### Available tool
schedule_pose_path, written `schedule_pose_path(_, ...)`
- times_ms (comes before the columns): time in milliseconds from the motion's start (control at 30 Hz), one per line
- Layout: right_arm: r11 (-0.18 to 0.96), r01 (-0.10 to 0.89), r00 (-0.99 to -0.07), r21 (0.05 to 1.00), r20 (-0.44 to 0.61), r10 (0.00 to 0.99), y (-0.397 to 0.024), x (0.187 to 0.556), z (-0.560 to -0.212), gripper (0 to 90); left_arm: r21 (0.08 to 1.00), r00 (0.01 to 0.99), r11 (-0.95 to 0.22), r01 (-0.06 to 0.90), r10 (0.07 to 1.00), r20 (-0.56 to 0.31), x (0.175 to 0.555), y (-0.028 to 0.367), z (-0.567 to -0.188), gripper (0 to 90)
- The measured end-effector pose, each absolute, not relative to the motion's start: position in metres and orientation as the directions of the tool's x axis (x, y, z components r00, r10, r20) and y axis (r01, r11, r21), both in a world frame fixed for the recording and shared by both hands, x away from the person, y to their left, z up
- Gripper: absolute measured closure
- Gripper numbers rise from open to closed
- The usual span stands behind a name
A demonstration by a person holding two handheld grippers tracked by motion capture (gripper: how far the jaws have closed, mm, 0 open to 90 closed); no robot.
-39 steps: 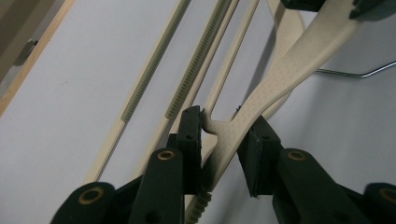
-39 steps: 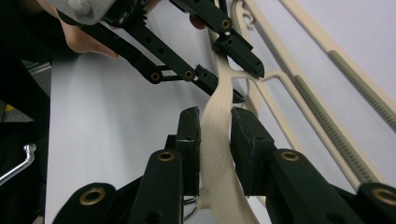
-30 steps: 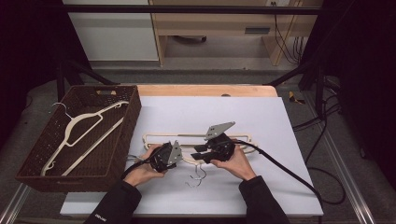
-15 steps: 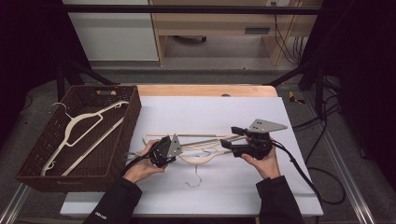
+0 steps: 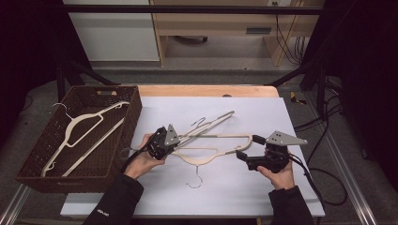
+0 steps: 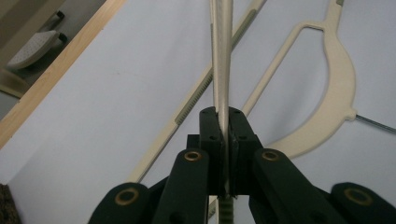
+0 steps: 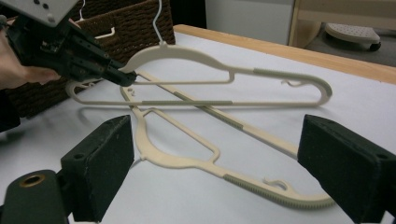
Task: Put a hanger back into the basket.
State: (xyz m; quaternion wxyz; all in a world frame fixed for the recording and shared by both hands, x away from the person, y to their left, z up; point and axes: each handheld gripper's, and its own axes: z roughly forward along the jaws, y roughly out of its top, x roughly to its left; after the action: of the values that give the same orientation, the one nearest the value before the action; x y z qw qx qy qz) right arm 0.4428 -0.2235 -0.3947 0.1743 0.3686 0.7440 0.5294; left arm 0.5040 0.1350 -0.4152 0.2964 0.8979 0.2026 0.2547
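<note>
A cream hanger (image 5: 206, 127) is clamped at one end between the left gripper's (image 6: 224, 140) closed jaws and slants up off the table, while the right gripper (image 5: 246, 149), well to its side, has just spread its jaws wide with nothing between them.

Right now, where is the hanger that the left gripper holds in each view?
High view: lifted hanger slants up-right from the left gripper.
Left gripper view: lifted hanger edge-on between the shut jaws, centre.
Right gripper view: lifted hanger upper middle, hook up.
Shared landmark: the flat hanger lying beside it.
</note>
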Motion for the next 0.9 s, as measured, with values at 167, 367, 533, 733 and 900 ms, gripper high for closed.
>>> schedule_pose_path(167, 0.148, 0.368, -0.648, 0.918, 0.139, 0.749, -0.231, 0.439, -0.397, 8.6, 0.666, 0.762, -0.699, 0.261, 0.573, 0.302, 0.503, 0.139, -0.409, 86.9)
schedule_pose_path(367, 0.135, 0.375, -0.628, 0.917, 0.145, 0.765, -0.238, 0.437, -0.398, 6.3, 0.755, 0.739, -0.580, 0.306, 0.644, 0.195, 0.494, 0.146, -0.396, 87.0)
schedule_pose_path(533, 0.140, 0.372, -0.615, 0.918, 0.131, 0.777, -0.242, 0.437, -0.399, 4.7, 0.791, 0.740, -0.507, 0.343, 0.664, 0.105, 0.486, 0.156, -0.379, 87.0)
schedule_pose_path(733, 0.144, 0.366, -0.604, 0.920, 0.117, 0.788, -0.242, 0.436, -0.398, 3.4, 0.814, 0.749, -0.471, 0.340, 0.659, 0.069, 0.472, 0.165, -0.355, 87.0)
schedule_pose_path(900, 0.145, 0.367, -0.602, 0.919, 0.116, 0.790, -0.242, 0.436, -0.399, 3.1, 0.836, 0.753, -0.457, 0.305, 0.653, 0.082, 0.458, 0.169, -0.331, 87.0)
